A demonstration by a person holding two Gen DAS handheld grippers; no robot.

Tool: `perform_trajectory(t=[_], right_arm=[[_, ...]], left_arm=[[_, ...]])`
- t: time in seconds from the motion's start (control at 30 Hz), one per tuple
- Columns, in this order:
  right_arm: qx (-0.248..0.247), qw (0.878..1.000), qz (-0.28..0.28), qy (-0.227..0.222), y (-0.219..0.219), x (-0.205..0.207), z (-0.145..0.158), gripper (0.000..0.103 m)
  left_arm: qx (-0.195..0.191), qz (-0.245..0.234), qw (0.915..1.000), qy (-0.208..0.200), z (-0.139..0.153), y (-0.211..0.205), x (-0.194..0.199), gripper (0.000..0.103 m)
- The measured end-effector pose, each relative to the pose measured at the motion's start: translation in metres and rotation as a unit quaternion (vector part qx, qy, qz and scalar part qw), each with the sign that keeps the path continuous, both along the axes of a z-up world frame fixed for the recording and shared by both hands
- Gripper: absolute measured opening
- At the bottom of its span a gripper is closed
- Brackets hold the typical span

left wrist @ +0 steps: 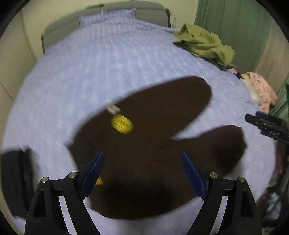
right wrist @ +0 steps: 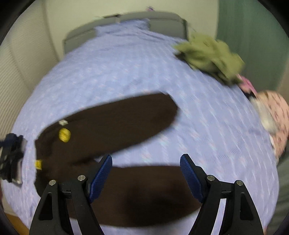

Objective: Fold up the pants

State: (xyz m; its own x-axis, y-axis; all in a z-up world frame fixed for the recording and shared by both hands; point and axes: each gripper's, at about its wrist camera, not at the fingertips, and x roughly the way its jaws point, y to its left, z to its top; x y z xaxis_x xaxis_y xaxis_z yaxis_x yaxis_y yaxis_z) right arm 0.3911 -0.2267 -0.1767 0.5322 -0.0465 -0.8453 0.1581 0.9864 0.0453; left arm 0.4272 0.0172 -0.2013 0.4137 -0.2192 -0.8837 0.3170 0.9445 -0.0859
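Dark brown pants (left wrist: 144, 144) lie flat on the blue bedspread (left wrist: 90, 72), legs spread in a V, with a yellow patch (left wrist: 122, 123) and a white label near the waist. They also show in the right wrist view (right wrist: 108, 123). My left gripper (left wrist: 142, 173) is open and empty, hovering over the waist part. My right gripper (right wrist: 146, 173) is open and empty above the near leg (right wrist: 144, 189). The right gripper also shows at the right edge of the left wrist view (left wrist: 267, 124); the left gripper shows at the left edge of the right wrist view (right wrist: 10, 159).
An olive green garment (left wrist: 204, 43) lies crumpled at the bed's far right. A pink patterned garment (left wrist: 260, 90) lies at the right edge. A dark item (left wrist: 16, 179) sits at the left. A grey headboard (left wrist: 115, 7) and green curtain (left wrist: 234, 23) stand behind.
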Motion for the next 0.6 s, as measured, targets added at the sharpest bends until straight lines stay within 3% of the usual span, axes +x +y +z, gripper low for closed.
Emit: perform_trajectory(t=[0.2, 0.5, 0.53, 0.57, 0.6], right_arm=[[0.021, 0.996, -0.055, 0.071, -0.089, -0.032, -0.045, 0.078], [0.105, 0.984, -0.030, 0.140, -0.127, -0.020, -0.122, 0.071], [0.122, 0.980, -0.028, 0.152, -0.129, -0.017, -0.133, 0.068], [0.131, 0.977, -0.031, 0.166, -0.130, -0.014, -0.142, 0.048], [0.143, 0.971, -0.030, 0.187, -0.132, -0.012, -0.153, 0.036]], left_arm=[[-0.003, 0.055, 0.9956, 0.075, -0.047, -0.066, -0.027, 0.087], [0.035, 0.090, 0.9891, 0.111, -0.075, -0.114, -0.046, 0.086], [0.039, 0.095, 0.9885, 0.111, -0.075, -0.116, -0.048, 0.087], [0.041, 0.100, 0.9878, 0.112, -0.074, -0.116, -0.050, 0.087], [0.043, 0.106, 0.9871, 0.113, -0.073, -0.118, -0.053, 0.087]])
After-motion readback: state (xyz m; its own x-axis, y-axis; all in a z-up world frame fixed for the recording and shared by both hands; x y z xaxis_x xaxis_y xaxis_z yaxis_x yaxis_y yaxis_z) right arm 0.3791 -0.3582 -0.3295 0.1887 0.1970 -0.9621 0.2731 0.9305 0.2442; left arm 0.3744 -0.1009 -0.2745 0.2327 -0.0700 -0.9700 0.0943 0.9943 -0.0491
